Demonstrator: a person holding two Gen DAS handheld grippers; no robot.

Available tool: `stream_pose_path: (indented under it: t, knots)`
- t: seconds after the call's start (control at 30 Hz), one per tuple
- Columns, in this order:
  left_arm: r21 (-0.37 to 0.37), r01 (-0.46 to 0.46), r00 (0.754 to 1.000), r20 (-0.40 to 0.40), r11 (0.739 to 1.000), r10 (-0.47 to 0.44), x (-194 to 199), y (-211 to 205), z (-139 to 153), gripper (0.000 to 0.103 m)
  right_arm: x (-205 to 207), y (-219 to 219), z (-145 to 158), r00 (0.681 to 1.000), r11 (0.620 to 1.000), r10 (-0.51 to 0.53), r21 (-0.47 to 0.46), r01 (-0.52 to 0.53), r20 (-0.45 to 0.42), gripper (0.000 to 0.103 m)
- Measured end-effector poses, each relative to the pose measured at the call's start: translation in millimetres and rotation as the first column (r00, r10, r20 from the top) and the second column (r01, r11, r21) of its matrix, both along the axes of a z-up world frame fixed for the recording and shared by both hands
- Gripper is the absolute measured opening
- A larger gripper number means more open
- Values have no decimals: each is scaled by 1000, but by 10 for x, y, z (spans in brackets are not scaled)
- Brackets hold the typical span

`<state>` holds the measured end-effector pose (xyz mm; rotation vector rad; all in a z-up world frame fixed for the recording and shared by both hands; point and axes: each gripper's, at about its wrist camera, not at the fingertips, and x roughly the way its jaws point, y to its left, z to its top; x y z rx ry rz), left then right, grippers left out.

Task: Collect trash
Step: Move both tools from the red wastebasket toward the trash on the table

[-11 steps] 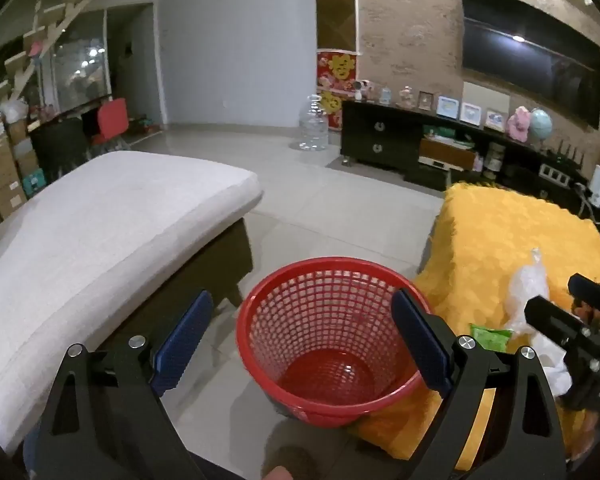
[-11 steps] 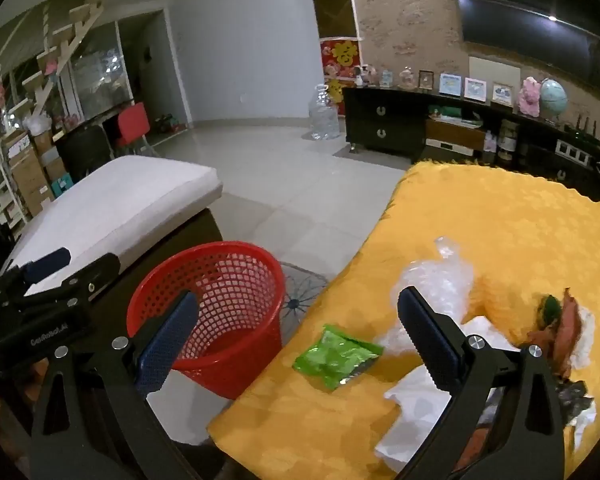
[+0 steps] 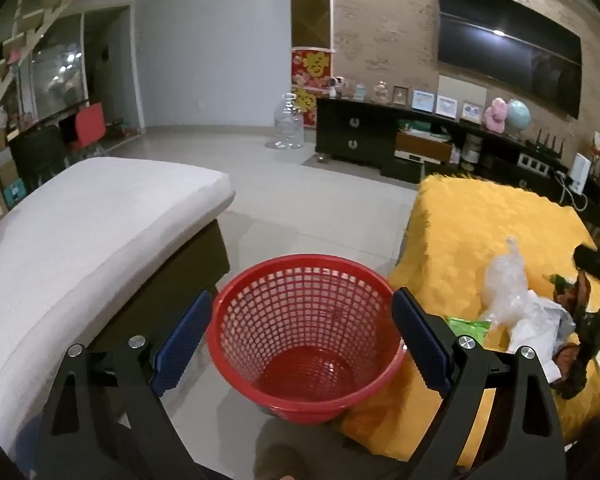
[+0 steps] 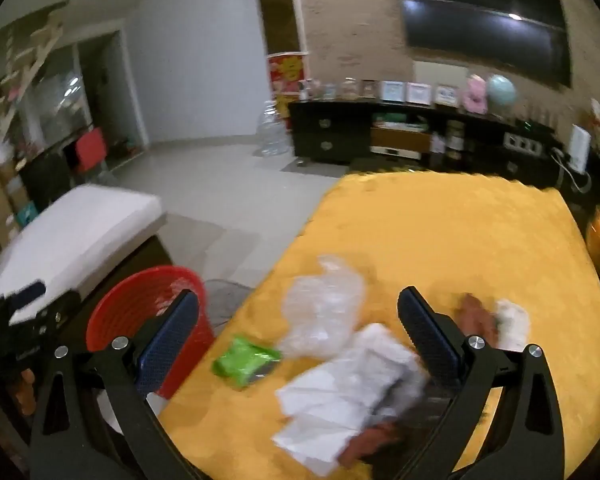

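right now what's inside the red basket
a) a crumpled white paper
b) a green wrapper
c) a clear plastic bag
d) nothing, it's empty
d) the left wrist view looks straight into the red basket and shows only its bare bottom; the green wrapper, white paper and clear plastic bag all lie on the yellow tablecloth.

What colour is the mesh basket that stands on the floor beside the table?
The mesh basket is red. The left wrist view shows it best.
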<state>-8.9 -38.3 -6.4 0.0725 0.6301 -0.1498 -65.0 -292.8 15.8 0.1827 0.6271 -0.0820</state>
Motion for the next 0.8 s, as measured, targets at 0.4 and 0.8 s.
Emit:
stream_pose_path:
  t: [0.4, 0.8]
  knots:
    - [33, 234, 967, -111, 972, -229, 29, -703, -256, 88, -338, -550, -3, 987, 985, -161, 60, 160, 13, 97]
    - [104, 408, 887, -280, 907, -367, 320, -1426, -847, 87, -463, -889, -87, 974, 968, -225, 111, 224, -4, 97]
